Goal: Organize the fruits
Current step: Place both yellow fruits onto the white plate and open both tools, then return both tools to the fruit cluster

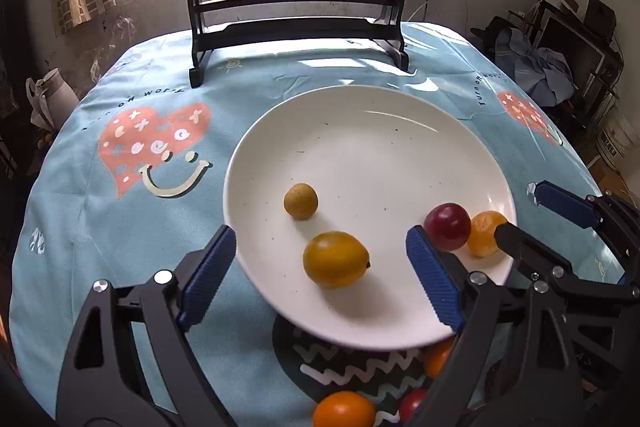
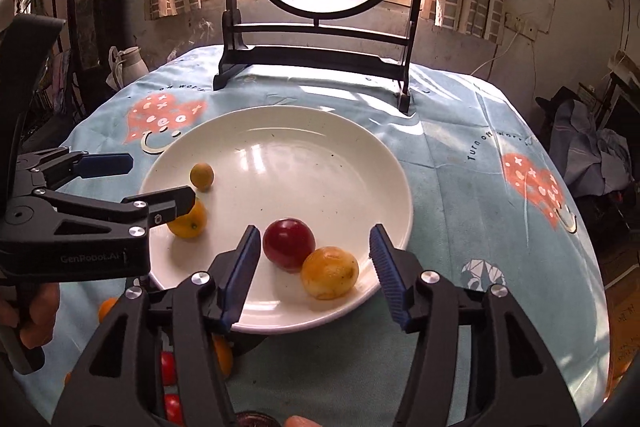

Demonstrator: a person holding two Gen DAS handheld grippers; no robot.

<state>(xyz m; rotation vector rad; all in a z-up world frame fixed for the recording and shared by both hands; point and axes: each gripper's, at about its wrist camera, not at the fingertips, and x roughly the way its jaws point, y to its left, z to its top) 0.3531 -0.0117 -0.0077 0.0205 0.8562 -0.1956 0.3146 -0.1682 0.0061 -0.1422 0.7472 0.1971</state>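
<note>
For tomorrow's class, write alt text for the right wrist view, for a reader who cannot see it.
A round white ceramic plate on a light blue patterned tablecloth holds four fruits: a dark red plum touching a round orange citrus, a yellow-orange citrus and a small tan fruit. The right tool is open before the plum.
</note>
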